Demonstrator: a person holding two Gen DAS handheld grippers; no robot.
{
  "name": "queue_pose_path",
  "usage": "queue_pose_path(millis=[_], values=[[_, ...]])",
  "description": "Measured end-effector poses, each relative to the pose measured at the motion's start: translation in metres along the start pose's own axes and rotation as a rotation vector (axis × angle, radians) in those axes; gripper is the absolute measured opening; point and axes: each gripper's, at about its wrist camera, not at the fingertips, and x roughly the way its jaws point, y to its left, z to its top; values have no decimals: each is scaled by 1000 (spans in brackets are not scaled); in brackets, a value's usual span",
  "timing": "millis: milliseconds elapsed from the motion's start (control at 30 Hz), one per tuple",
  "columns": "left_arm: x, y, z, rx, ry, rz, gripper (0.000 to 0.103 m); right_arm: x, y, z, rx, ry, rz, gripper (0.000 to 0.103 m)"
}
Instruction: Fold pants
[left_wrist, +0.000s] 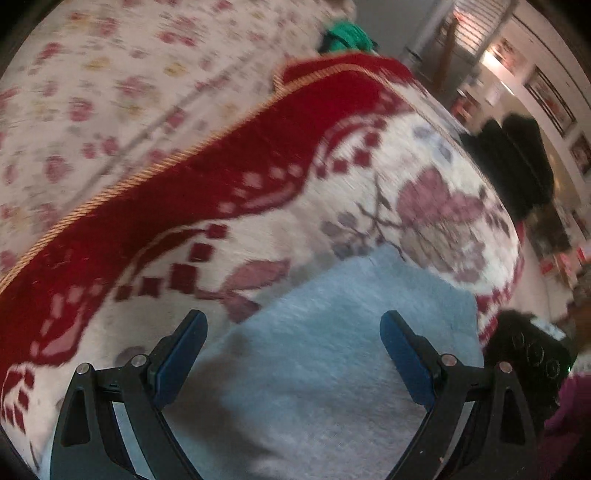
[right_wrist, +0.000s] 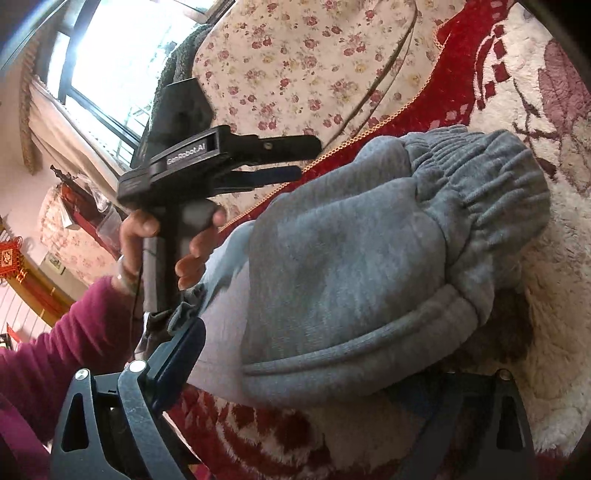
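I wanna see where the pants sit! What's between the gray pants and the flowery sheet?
In the right wrist view, a red blanket border with a gold cord edge runs between the gray pants and the flowery sheet.

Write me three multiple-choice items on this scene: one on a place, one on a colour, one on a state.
1. Where do the pants lie?
A. On the red-and-white blanket
B. On a bare wooden floor
C. Over a chair back

2. What colour are the pants?
A. Black
B. Grey
C. Green

3. How do the jaws of the left gripper stand?
A. Shut on the waistband
B. Shut on nothing
C. Wide apart, holding nothing

Answers:
1 A: the right wrist view shows the folded pants resting on the patterned blanket.
2 B: both views show grey fleece fabric.
3 C: the left wrist view shows the two blue fingers well apart over the pants, with nothing clamped between them.
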Motion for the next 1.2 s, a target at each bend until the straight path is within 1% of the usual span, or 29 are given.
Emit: queue_pose_path(millis=[100, 167, 300, 367, 400, 433, 467, 500, 600, 667, 700, 733, 767, 800, 833, 867, 900, 933, 967, 1000, 1033, 1067, 1100, 1133, 1200], values=[[14, -4, 0, 39, 76, -52, 94, 1, 2, -2, -18, -7, 3, 102], [24, -4, -1, 61, 115, -62, 94, 2, 2, -3, -23, -6, 1, 103], [34, -1, 1, 61, 144, -83, 94, 5, 4, 2, -36, 40, -4, 102], [37, -2, 2, 81, 149, -69, 94, 5, 5, 3, -40, 50, -8, 101], [39, -4, 1, 91, 155, -55, 94, 5, 5, 3, -46, 54, -20, 98], [42, -6, 1, 101, 157, -44, 92, 5, 6, 3, -61, 53, -40, 86], [44, -8, 1, 109, 156, -36, 84, 5, 7, 4, -70, 56, -57, 76], [45, -8, 2, 110, 153, -35, 76, 5, 5, 7, -64, 64, -55, 65], [45, -2, 8, 77, 154, -42, 61, 1, 0, 12, -13, 47, -6, 60], [48, 0, 8, 68, 155, -54, 61, 2, -4, 10, 21, 41, 13, 60], [50, 0, 7, 73, 159, -55, 61, 6, -7, 9, 47, 44, 22, 60], [50, 0, 7, 79, 163, -59, 62, 9, -15, 8, 96, 44, 36, 63], [48, 0, 8, 87, 173, -70, 65, 9, -19, 7, 137, 31, 52, 63], [46, 1, 10, 85, 179, -80, 75, 8, -20, 6, 148, 13, 59, 64], [46, 5, 12, 73, 193, -71, 83, 7, -19, 5, 142, 4, 60, 64], [47, 7, 13, 62, 210, -52, 94, 8, -16, 4, 117, 11, 55, 64], [51, 10, 11, 54, 235, -48, 95, 8, -15, 4, 107, 14, 52, 64], [53, 12, 9, 53, 240, -59, 95, 8, -14, 3, 102, 12, 49, 64], [53, 13, 6, 52, 226, -64, 95, 8, -14, 3, 99, 14, 48, 64], [54, 11, 4, 60, 213, -64, 93, 9, -13, 4, 86, 27, 46, 64], [54, 8, 3, 72, 204, -67, 88, 11, -10, 4, 67, 41, 40, 63], [52, 4, 2, 89, 191, -73, 79, 11, -8, 5, 48, 47, 31, 61], [50, 1, 2, 103, 180, -70, 68, 11, -7, 5, 36, 50, 26, 57], [48, -1, 3, 116, 174, -71, 63, 10, -7, 5, 34, 51, 29, 54], [43, -7, 4, 142, 165, -50, 50, 10, -3, 7, 12, 53, 23, 51]])
